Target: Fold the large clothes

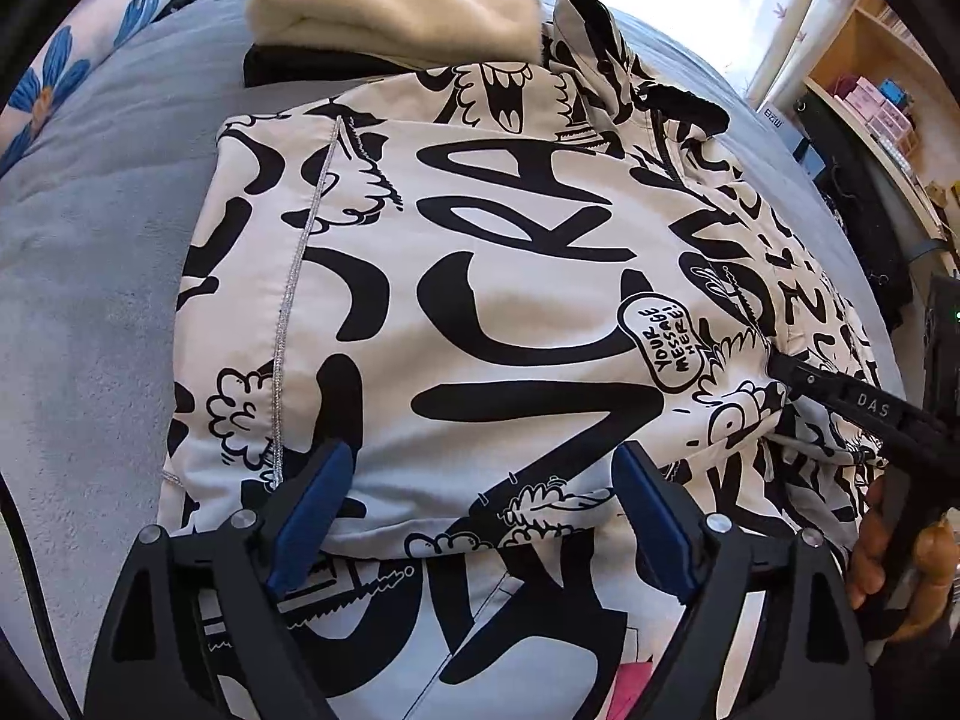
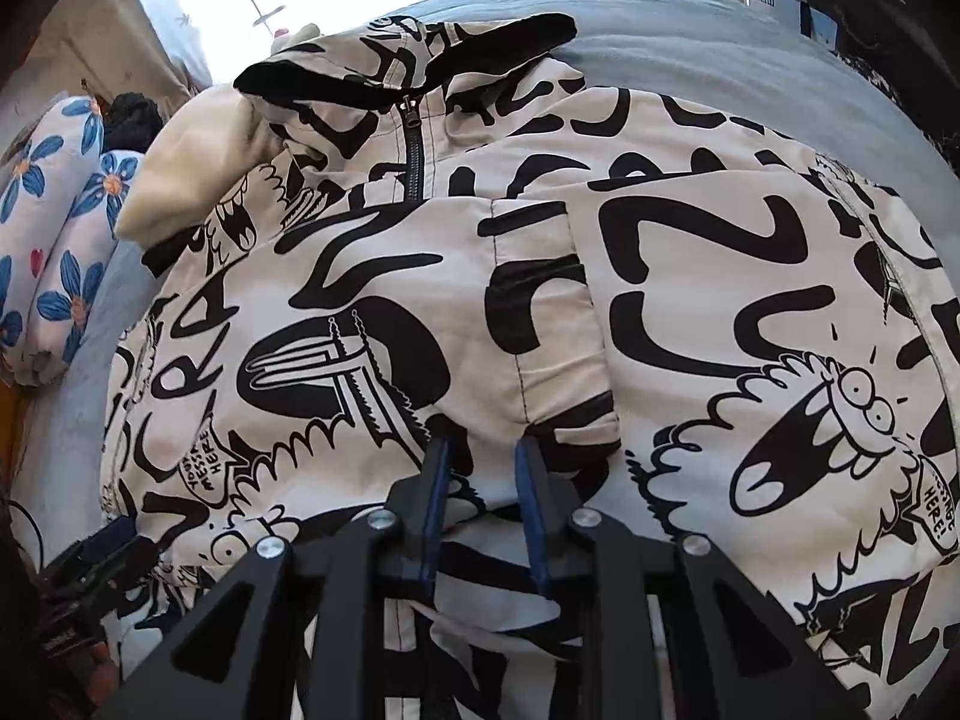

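A large white jacket (image 1: 480, 276) with black graffiti print lies folded on a grey bed (image 1: 90, 276). In the right wrist view the jacket (image 2: 690, 300) shows its zipper and black collar at the far end, with a sleeve laid across the middle. My left gripper (image 1: 483, 462) stands wide open over the jacket's near folded edge, its blue pads clear of the cloth on both sides. My right gripper (image 2: 483, 450) sits at the sleeve's end, jaws narrow, with a bunched ridge of jacket cloth pinched between them. From the left wrist view the right gripper (image 1: 786, 369) digs into puckered cloth.
A cream fleece (image 1: 396, 0) lies folded on a dark garment at the bed's far end. Blue-flowered bedding (image 1: 60, 72) lies at the left. Wooden shelves (image 1: 870, 90) stand to the right of the bed. A person's hand (image 1: 900, 570) grips the right tool.
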`<state>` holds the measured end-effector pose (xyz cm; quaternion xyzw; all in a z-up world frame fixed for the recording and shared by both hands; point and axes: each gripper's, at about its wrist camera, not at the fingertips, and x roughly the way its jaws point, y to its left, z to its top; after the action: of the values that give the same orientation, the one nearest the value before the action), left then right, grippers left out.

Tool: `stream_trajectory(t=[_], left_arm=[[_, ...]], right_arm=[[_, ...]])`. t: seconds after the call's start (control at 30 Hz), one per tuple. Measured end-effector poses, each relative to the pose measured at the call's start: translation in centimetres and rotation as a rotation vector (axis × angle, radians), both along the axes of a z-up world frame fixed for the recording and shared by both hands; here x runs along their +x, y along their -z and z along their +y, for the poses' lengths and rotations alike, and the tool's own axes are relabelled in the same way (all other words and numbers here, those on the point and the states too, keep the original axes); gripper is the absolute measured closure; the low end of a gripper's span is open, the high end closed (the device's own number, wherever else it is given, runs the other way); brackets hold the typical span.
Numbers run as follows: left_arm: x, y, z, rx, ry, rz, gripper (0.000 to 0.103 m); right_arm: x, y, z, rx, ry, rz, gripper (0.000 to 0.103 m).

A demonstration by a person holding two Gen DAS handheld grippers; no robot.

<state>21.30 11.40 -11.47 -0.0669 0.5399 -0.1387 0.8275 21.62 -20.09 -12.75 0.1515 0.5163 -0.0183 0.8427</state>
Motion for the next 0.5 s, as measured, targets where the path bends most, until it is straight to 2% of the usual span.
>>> stream_trajectory(t=[0.03, 0.13, 0.17, 0.23, 0.37, 0.5], left_arm=[[-0.1, 0.0, 0.0, 0.000, -0.001, -0.001, 0.016], [-0.1, 0.3, -0.7, 0.067, -0.003, -0.015, 0.016], [-0.4, 0.2, -1.3, 0.106, 0.003, -0.036, 0.016], [-0.6, 0.1, -1.7, 0.128, 0.009, -0.049, 0.016], [-1.1, -0.8, -0.6, 0.036, -0.032, -0.056, 0.018], [-2.0, -2.5, 0.6, 0.011, -0.069, -0.096, 0.018]], right_arm=[[0.0, 0.0, 0.2, -0.008, -0.004, -0.002, 0.077], [0.0, 0.0, 0.7, -0.033, -0.022, -0.009, 0.072], [0.0, 0.0, 0.9, -0.041, -0.025, -0.010, 0.072], [0.0, 0.0, 1.0, -0.047, -0.027, -0.011, 0.071], [-0.1, -0.2, 0.9, -0.037, -0.020, 0.005, 0.070], [-0.4, -0.9, 0.5, 0.003, 0.004, 0.028, 0.069]])
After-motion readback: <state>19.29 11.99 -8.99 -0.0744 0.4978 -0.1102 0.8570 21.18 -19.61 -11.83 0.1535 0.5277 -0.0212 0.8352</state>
